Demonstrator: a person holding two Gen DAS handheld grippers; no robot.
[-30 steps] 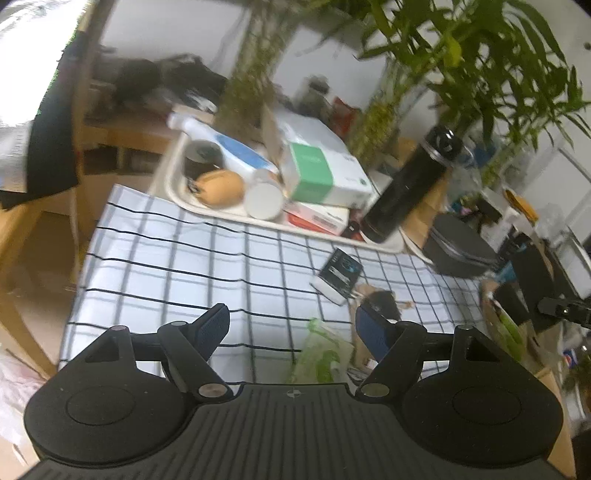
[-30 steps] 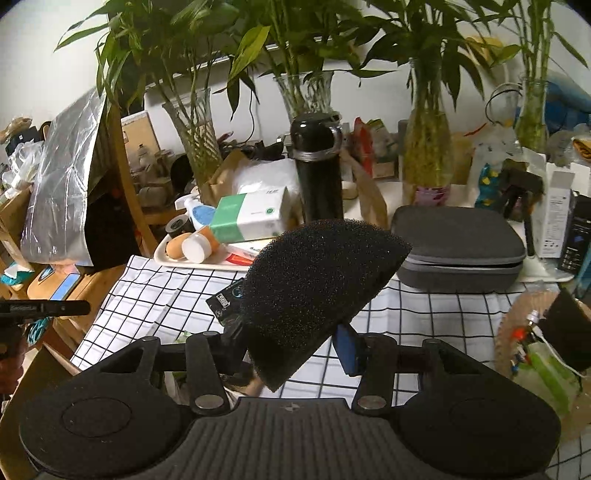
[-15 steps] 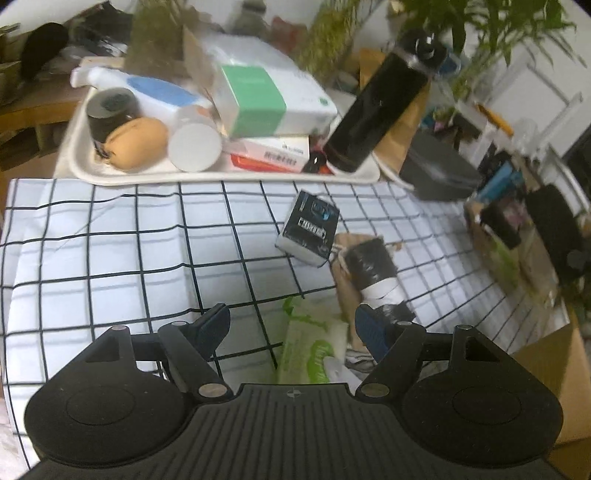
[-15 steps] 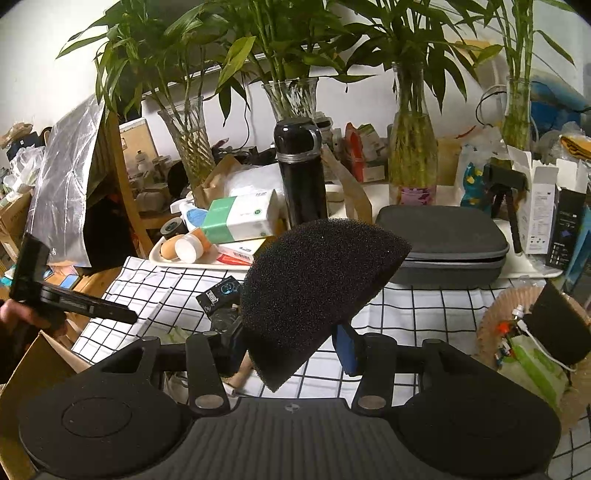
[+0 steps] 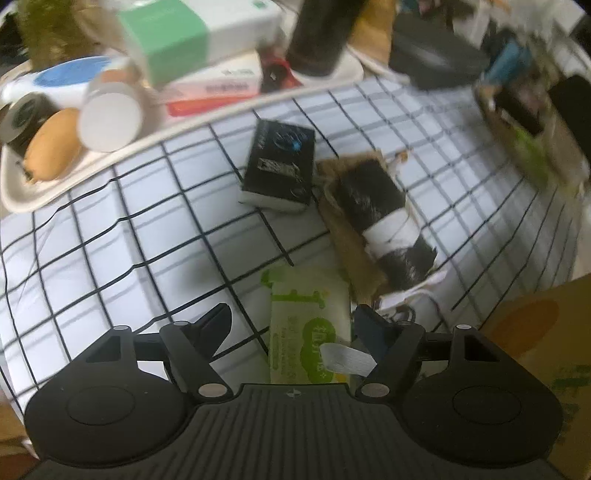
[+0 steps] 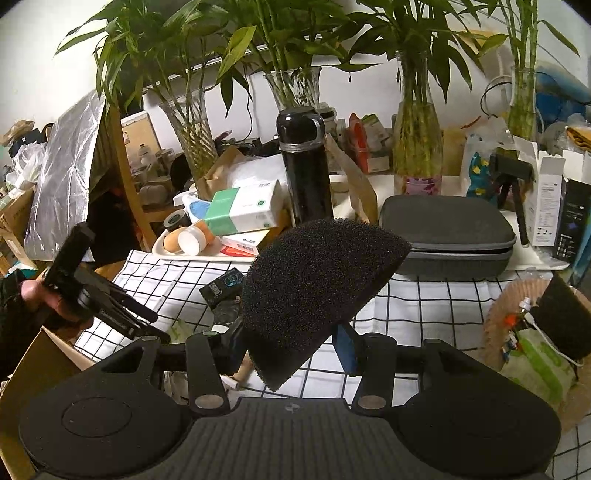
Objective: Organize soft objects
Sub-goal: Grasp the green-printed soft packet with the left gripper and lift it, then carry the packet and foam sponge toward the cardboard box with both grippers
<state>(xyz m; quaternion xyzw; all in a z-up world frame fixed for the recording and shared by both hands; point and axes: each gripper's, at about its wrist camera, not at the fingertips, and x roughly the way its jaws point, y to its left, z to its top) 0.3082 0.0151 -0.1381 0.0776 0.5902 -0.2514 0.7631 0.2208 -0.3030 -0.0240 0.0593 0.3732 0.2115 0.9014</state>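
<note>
Pinching a black foam half-disc [image 6: 314, 295], the right gripper [image 6: 291, 343] has its jaws closed partway on the foam's lower part, the rounded top standing up above the fingers, held over the near edge of the checked tablecloth [image 6: 424, 295]. Left gripper [image 5: 291, 328] points steeply down at the cloth, jaws spread wide with nothing pressed between them; a green-and-white tissue pack [image 5: 310, 325] lies on the cloth in the gap, nearer the right finger, whether touching I can't tell. Just beyond the pack: a black roll with a white band [image 5: 384, 229] lying on a brown piece, and beside that a small black box [image 5: 280, 162], both mid-cloth. White tray [image 5: 22, 192] at the far left edge carries a green-and-white carton [image 5: 192, 33], a white-capped jar [image 5: 110, 122] and a tan oval thing [image 5: 51, 147]. Black flask [image 6: 304, 166] stands at the far edge, grey zip case [image 6: 447, 232] to its right. Woven basket [image 6: 502, 314] at the right edge holds a second black foam piece [image 6: 565, 317] and a green pack. Cardboard box [image 6: 40, 365] sits off the near left corner. In the right wrist view a hand [image 6: 48, 299] holds the left gripper over that corner.
</note>
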